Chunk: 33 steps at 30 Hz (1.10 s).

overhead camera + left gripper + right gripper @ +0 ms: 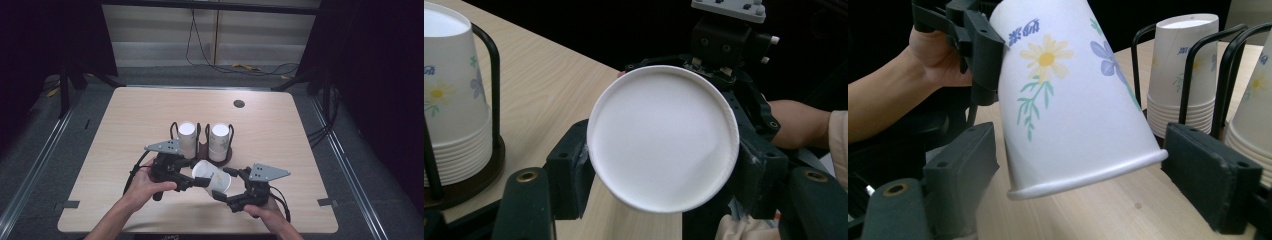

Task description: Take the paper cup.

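A flower-printed paper cup hangs tilted over the front of the table between both grippers. My left gripper is shut on its narrow base end; in the left gripper view the white base sits between the jaws of that gripper. My right gripper stands open around the rolled rim, with a thin gap at its left pad. In the right gripper view the cup leans away from the right gripper toward the left hand.
Just behind the grippers a dark wire holder carries two upside-down cup stacks. One stack is close at the left; both are near the right jaw. A cable hole lies at the table's far side.
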Each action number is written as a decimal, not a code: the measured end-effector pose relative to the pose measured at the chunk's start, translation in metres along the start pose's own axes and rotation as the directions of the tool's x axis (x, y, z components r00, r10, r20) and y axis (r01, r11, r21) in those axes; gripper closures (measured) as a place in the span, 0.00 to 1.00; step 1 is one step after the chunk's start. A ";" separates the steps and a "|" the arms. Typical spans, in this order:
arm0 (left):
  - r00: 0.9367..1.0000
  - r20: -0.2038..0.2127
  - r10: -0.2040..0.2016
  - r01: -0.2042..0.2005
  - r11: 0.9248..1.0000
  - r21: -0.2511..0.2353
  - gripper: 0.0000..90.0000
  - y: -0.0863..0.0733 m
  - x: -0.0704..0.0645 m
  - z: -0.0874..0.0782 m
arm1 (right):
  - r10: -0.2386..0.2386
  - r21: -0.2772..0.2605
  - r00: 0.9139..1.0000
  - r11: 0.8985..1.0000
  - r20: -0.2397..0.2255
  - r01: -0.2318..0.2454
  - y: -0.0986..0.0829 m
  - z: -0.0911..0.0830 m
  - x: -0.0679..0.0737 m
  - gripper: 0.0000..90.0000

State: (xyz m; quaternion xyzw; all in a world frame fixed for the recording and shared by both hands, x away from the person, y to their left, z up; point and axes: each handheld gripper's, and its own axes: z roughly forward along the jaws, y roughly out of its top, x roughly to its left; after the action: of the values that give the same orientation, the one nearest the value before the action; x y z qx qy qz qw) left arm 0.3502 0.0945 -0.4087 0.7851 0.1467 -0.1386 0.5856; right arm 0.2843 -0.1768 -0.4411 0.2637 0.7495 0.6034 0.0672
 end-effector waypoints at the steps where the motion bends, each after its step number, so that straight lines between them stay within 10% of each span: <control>1: 1.000 0.001 -0.002 0.002 1.000 0.000 0.39 0.000 -0.001 0.001 | 0.002 0.001 1.000 1.000 -0.001 -0.002 0.000 0.000 0.000 0.17; 33: 0.999 0.016 0.037 -0.037 0.999 0.021 0.38 -0.001 -0.001 0.002 | -0.004 -0.014 1.000 1.000 -0.030 0.003 -0.005 0.003 0.000 0.25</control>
State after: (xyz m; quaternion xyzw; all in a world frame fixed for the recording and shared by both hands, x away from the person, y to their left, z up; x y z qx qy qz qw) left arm 0.3487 0.0925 -0.4103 0.7928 0.1260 -0.1356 0.5808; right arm 0.2835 -0.1746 -0.4469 0.2530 0.7468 0.6123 0.0589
